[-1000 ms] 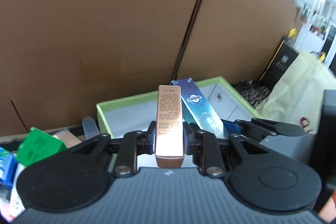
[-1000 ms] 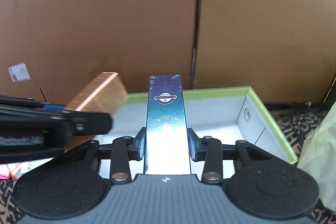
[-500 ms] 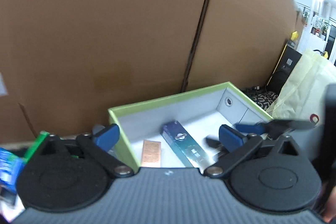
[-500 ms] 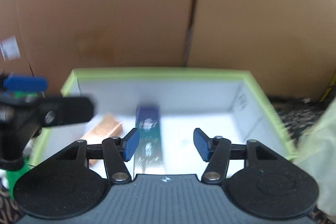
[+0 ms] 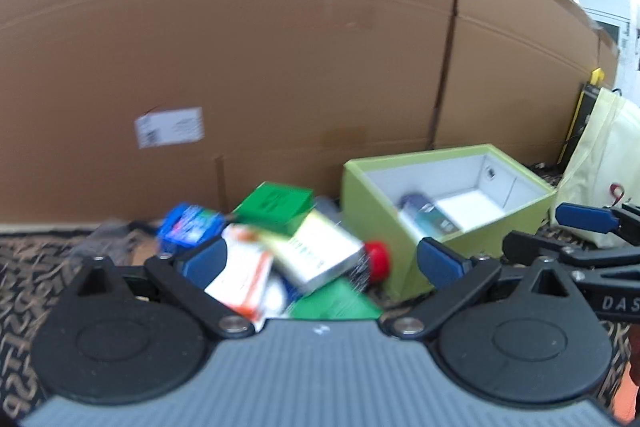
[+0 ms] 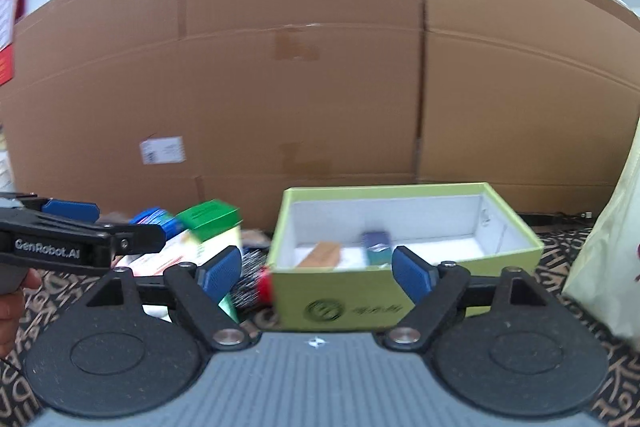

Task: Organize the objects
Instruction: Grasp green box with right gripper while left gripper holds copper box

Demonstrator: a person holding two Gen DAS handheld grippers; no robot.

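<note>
The lime-green open box (image 6: pixel 384 191) stands on the patterned floor. A copper box (image 6: pixel 322 254) and a dark blue box (image 6: pixel 376 247) lie inside it. My right gripper (image 6: pixel 318 269) faces the box's front wall from a short way back; its jaws are opening and no pad touches anything. My left gripper (image 5: pixel 322 263) is wide open and empty, and looks over a pile of packages left of the lime box (image 5: pixel 376 227). In the pile are a green box (image 5: pixel 276 205), a blue packet (image 5: pixel 190 227), a yellow-white box (image 5: pixel 316 253) and a red-capped item (image 5: pixel 378 259).
A tall cardboard wall (image 6: pixel 320 87) closes off the back. A cream bag (image 6: pixel 608 247) stands right of the lime box. The left gripper (image 6: pixel 116 223) and a hand (image 6: pixel 12 307) show at the left edge of the right wrist view. The right gripper (image 5: pixel 552 231) reaches in at the right of the left wrist view.
Both grippers opened and let go; the copper and dark blue boxes now lie in the lime box. Both drew back from it, and the left one swung left toward the pile.
</note>
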